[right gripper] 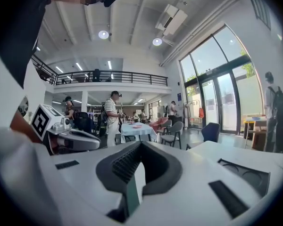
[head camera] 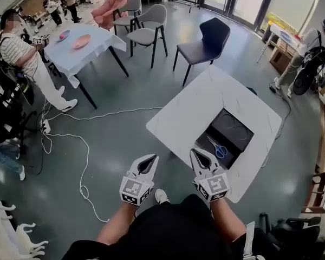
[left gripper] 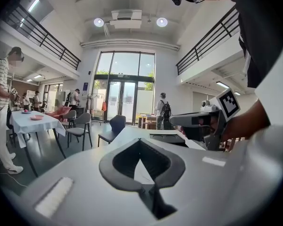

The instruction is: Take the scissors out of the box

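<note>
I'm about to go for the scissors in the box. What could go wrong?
1. The right gripper is shut. If it isn't opened first, it may only shove the scissors.
2. The scissors lie flat in the box, so the jaws may scrape its floor or slip off the blades.
3. The box sits close to the table edge, so a push might slide it off.

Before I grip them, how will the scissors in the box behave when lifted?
Likely stiff and light: the scissors look small, with thin blades and blue handles. They lie flat in the box, so the blades may slip; the handles probably grip better.
</note>
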The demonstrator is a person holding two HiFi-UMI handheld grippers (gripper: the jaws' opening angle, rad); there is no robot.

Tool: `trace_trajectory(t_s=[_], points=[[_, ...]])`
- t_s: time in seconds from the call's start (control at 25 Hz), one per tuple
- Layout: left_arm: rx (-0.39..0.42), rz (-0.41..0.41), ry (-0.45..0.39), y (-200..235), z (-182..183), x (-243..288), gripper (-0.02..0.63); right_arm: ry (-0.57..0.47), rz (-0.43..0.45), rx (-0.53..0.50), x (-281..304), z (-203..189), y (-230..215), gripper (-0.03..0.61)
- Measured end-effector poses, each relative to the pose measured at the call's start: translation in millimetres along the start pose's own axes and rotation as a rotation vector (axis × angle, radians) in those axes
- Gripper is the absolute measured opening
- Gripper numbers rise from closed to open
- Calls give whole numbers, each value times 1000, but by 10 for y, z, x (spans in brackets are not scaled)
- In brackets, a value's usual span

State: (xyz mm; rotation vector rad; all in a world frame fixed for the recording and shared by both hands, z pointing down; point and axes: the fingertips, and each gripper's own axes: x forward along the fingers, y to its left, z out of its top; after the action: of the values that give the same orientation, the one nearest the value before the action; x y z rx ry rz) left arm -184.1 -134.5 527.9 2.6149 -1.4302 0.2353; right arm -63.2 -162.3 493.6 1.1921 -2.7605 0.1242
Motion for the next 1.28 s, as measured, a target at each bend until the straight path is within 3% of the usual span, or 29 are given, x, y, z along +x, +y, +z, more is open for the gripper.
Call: trace_trajectory(t_s=[0.8,1.28], points=[[-12,-110,64,-502,-89,985,9,235,-134,-28,-442,-715,-1104,8],[-5,-152,119,-627,-256,1266,9,510,-134,-20,-475,-1405,-1496,8]])
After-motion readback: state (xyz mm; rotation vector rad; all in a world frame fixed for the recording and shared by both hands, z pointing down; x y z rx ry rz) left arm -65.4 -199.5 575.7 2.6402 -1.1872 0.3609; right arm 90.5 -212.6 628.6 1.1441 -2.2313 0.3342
